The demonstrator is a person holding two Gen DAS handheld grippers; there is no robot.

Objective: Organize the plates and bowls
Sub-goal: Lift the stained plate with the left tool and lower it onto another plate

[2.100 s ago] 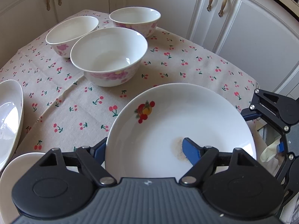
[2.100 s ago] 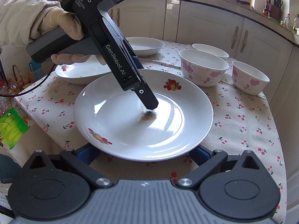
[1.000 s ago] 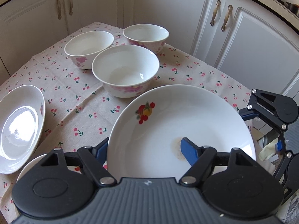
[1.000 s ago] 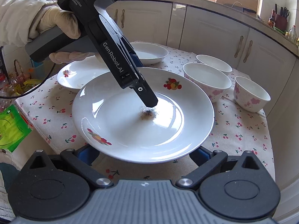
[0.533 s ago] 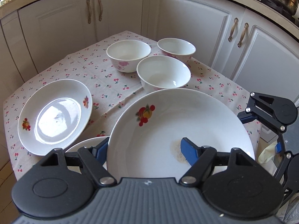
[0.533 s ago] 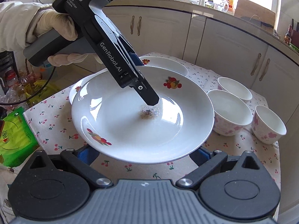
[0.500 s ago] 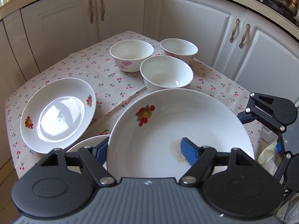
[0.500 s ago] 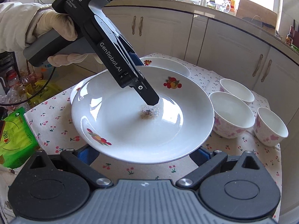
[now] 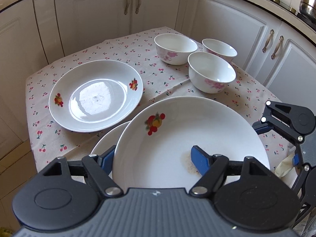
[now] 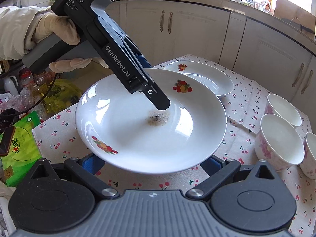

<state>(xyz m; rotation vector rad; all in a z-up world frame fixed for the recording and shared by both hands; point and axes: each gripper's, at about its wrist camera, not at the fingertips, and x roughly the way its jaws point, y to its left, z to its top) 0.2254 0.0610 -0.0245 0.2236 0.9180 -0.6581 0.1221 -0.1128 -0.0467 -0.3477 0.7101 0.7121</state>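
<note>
A white plate with fruit prints point(image 9: 177, 138) and a brown stain in its well hangs tilted over the table. My left gripper point(image 9: 152, 158) is shut on its rim, one blue finger on the inside, the other under it. In the right wrist view a gloved hand point(image 10: 53, 33) holds that gripper point(image 10: 161, 104). My right gripper point(image 10: 152, 162) stands open, its fingers spread wide beneath the plate's near edge. A second plate point(image 9: 94, 94) lies on the cloth. A third plate point(image 9: 104, 140) peeks out below the held one. Three floral bowls point(image 9: 211, 73) stand together at the back right.
The cherry-print tablecloth point(image 9: 158, 79) covers a small table ringed by white cabinets point(image 9: 132, 9). A green packet point(image 10: 17, 144) and bags lie off the table's left side. A pot point(image 9: 306, 4) sits on the counter at the far right.
Both hands have carried the plate sideways across the table, away from the bowls. The second plate has come fully into view, and the held plate now hangs over the third one.
</note>
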